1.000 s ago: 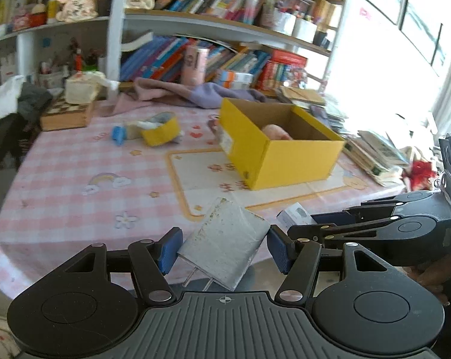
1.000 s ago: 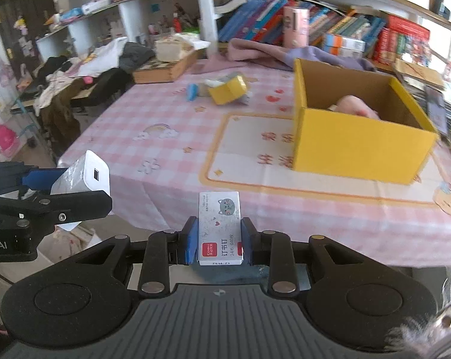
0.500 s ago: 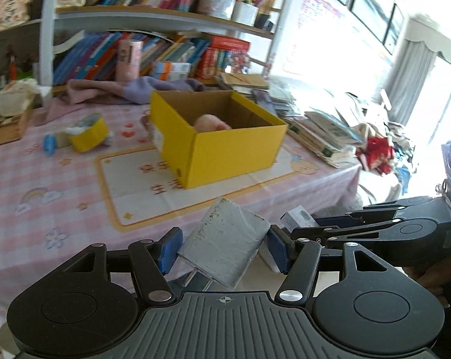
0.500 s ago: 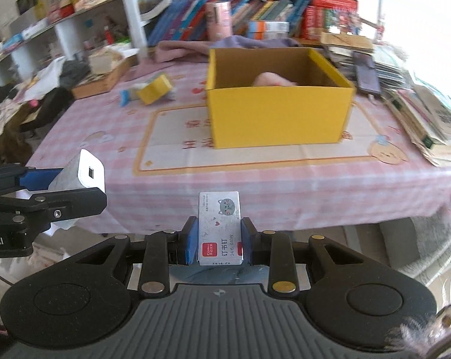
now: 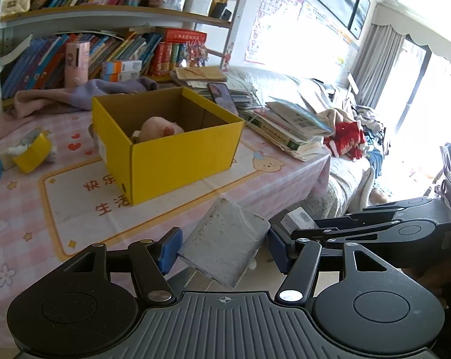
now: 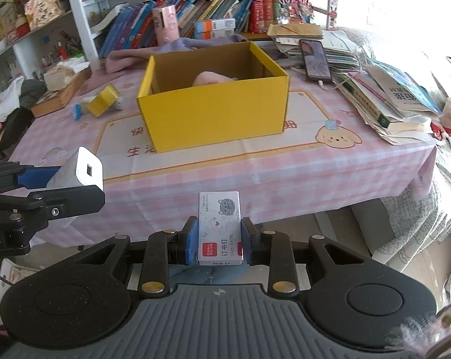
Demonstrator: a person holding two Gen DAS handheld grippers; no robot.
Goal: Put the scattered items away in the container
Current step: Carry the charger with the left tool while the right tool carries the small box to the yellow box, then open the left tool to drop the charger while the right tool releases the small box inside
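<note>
Both grippers now face the yellow box (image 6: 213, 110) squarely; left gripper (image 5: 222, 249) clamps charger (image 5: 225, 245), right gripper (image 6: 219, 240) clamps staple box (image 6: 220, 227). We risk dropping short of it.

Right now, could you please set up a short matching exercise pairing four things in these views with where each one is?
Things:
1. white charger
2. staple box
3. pink plush toy
4. phone

Places:
A. inside the yellow box
B. on the paper stack
C. in the left gripper
D. in the right gripper

Pairs: 1-C, 2-D, 3-A, 4-B
</note>
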